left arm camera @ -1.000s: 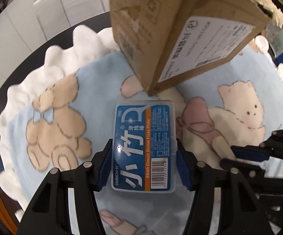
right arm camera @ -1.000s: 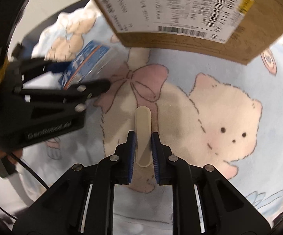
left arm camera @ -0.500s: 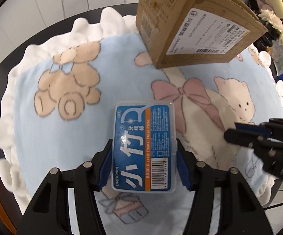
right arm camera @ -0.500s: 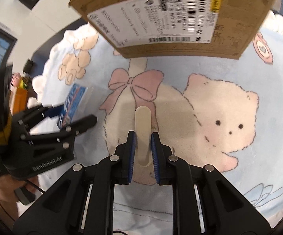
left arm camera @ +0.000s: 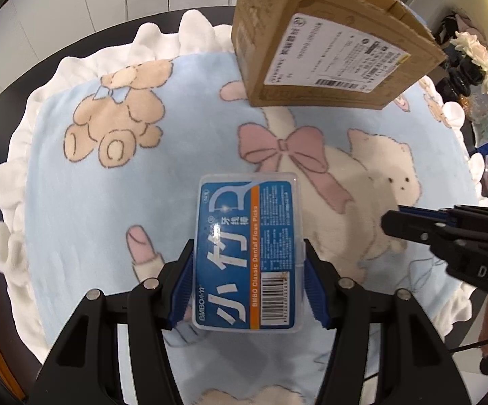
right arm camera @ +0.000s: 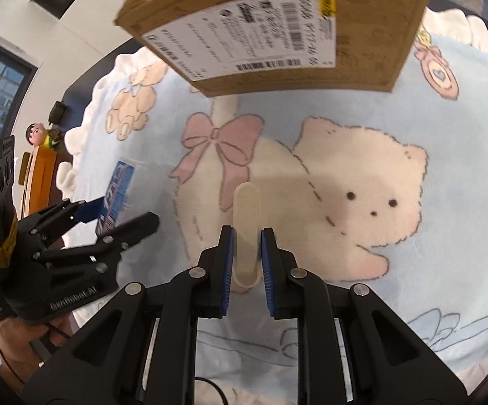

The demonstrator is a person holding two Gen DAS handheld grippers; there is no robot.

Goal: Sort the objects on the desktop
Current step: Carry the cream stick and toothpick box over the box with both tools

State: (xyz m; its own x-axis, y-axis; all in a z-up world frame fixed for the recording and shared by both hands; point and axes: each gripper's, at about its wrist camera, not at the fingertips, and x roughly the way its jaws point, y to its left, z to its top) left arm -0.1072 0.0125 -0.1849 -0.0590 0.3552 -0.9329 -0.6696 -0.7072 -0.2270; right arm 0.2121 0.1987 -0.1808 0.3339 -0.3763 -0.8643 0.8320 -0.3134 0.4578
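The left gripper [left arm camera: 248, 271], black with blue ribbed pads, was closed on a clear flat plastic box of dental floss picks with a blue and orange label [left arm camera: 247, 253]. Both pads pressed the box's long sides near its barcode end, and the rest of the box stuck out forward past the fingertips. The box was held above the pale blue fleece blanket with bear and bow prints and a white scalloped border [left arm camera: 136, 182], not touching it as far as the view showed.

The right gripper [right arm camera: 247, 236] was narrowed around a slim cream-coloured flat stick with rounded ends [right arm camera: 246, 233]. The stick stood lengthwise between the pads, its far end reaching beyond the fingertips over the white bear print; a thin gap showed on each side, so whether the pads truly gripped it could not be told.

Open blanket lay ahead of both grippers and to the left of the floss box. The two grippers were near each other, side by side, not touching.

Farther off, a brown cardboard shipping box with a white printed label [left arm camera: 328, 44] sat at the blanket's far edge. Beyond the white border ran a dark tabletop [left arm camera: 85, 42], then a pale wall
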